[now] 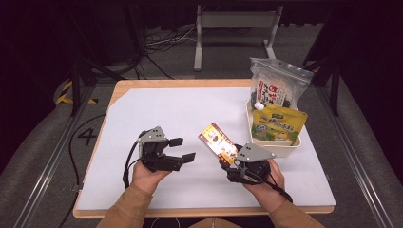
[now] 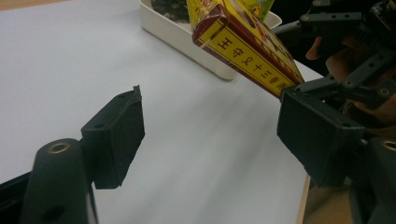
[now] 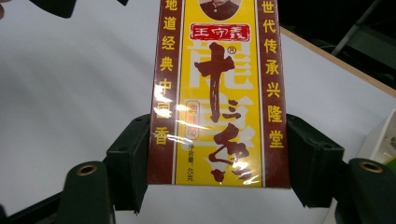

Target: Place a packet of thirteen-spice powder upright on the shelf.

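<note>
A flat yellow and dark red box (image 1: 217, 140) with Chinese writing is held off the white mat, tilted up and to the left. My right gripper (image 1: 228, 159) is shut on its lower end; in the right gripper view the box (image 3: 215, 93) sits between both pads (image 3: 133, 163). My left gripper (image 1: 183, 149) rests in the person's left hand a little left of the box, jaws open with nothing between them. In the left gripper view the left gripper (image 2: 215, 135) points toward the box (image 2: 247, 46), which hangs ahead of it at the upper right.
A cream tray (image 1: 273, 149) at the mat's right edge holds a green and yellow pouch (image 1: 278, 123), with a clear snack bag (image 1: 278, 88) standing at its far end. The tray (image 2: 187, 42) lies behind the box. The white mat (image 1: 166, 109) covers the wooden table.
</note>
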The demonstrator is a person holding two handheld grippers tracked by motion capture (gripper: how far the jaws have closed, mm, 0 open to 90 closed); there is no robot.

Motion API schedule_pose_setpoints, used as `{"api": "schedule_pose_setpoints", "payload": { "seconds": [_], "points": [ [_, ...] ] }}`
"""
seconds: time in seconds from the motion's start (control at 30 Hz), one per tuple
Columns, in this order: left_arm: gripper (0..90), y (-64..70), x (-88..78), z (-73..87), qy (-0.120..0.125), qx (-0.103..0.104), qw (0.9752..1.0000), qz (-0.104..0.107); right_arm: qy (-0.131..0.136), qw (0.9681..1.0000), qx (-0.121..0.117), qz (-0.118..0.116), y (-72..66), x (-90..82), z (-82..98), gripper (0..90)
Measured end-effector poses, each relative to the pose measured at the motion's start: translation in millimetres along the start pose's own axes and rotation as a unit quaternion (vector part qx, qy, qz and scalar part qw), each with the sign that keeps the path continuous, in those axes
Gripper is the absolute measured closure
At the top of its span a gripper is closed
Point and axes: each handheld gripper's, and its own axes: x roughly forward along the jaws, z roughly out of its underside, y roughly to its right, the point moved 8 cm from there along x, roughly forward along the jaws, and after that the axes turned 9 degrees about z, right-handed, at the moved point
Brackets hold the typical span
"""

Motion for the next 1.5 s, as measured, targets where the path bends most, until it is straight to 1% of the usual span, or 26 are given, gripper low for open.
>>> {"api": "schedule_pose_setpoints", "payload": {
  "seconds": [0.1, 0.13, 0.2, 0.23, 0.33, 0.47, 0.53, 0.63, 0.7, 0.8, 0.93, 1.0, 1.23, 1.27, 1.5],
  "points": [
    [22.5, 0.4, 2.1, -2.1, 0.007, -0.008, 0.9999, 0.006, 0.006, 1.0000, -0.003, -0.002, -3.7, 0.5, -2.2, 32.3],
    [22.3, 1.7, 3.3, -2.3, 0.008, -0.015, 0.9998, 0.010, 0.006, 1.0000, -0.004, -0.002, -4.9, 0.7, -2.6, 32.3],
    [21.9, 1.9, 4.6, -3.0, 0.010, -0.015, 0.9998, 0.012, 0.011, 0.9999, -0.007, -0.003, -7.9, 1.3, -4.1, 32.2],
    [21.6, 3.4, 7.6, -3.2, 0.010, -0.022, 0.9996, 0.016, 0.011, 0.9999, -0.008, -0.004, -9.6, 1.7, -4.8, 32.2],
    [21.5, 5.5, 11.7, -2.4, 0.004, -0.021, 0.9995, 0.022, 0.014, 0.9998, -0.011, -0.005, -13.0, 2.3, -6.1, 32.2],
    [22.3, 10.2, 19.5, 0.7, -0.014, -0.012, 0.9996, 0.021, 0.019, 0.9996, -0.020, -0.003, -16.9, 2.7, -7.1, 32.2],
    [22.8, 11.1, 21.1, 1.2, -0.018, -0.010, 0.9995, 0.022, 0.021, 0.9995, -0.022, -0.001, -18.0, 2.9, -7.3, 32.2],
    [24.8, 13.2, 24.7, 1.4, -0.020, -0.014, 0.9994, 0.026, 0.022, 0.9995, -0.023, -0.004, -20.2, 3.3, -7.6, 32.2],
    [26.8, 13.2, 25.7, 1.1, -0.020, -0.013, 0.9993, 0.027, 0.021, 0.9994, -0.026, -0.004, -21.5, 3.5, -7.4, 32.1],
    [32.6, 12.6, 26.0, 1.6, -0.022, -0.014, 0.9993, 0.026, 0.021, 0.9993, -0.031, -0.004, -23.9, 4.1, -6.9, 32.1],
    [39.0, 14.7, 27.2, 1.8, -0.024, -0.015, 0.9991, 0.033, 0.019, 0.9992, -0.034, 0.001, -25.4, 5.3, -6.2, 32.0],
    [38.9, 15.0, 28.3, 2.1, -0.025, -0.015, 0.9990, 0.033, 0.018, 0.9992, -0.036, 0.002, -26.1, 6.0, -5.8, 32.0],
    [38.6, 14.5, 28.9, 2.2, -0.022, -0.025, 0.9987, 0.039, 0.016, 0.9990, -0.040, 0.010, -28.7, 7.0, -4.8, 31.9],
    [38.4, 15.1, 29.1, 2.3, -0.021, -0.031, 0.9985, 0.041, 0.016, 0.9990, -0.040, 0.011, -29.5, 7.2, -4.6, 31.9],
    [39.0, 15.4, 29.5, 2.3, -0.020, -0.031, 0.9983, 0.045, 0.014, 0.9991, -0.038, 0.010, -31.5, 8.2, -3.2, 31.7]
  ]
}}
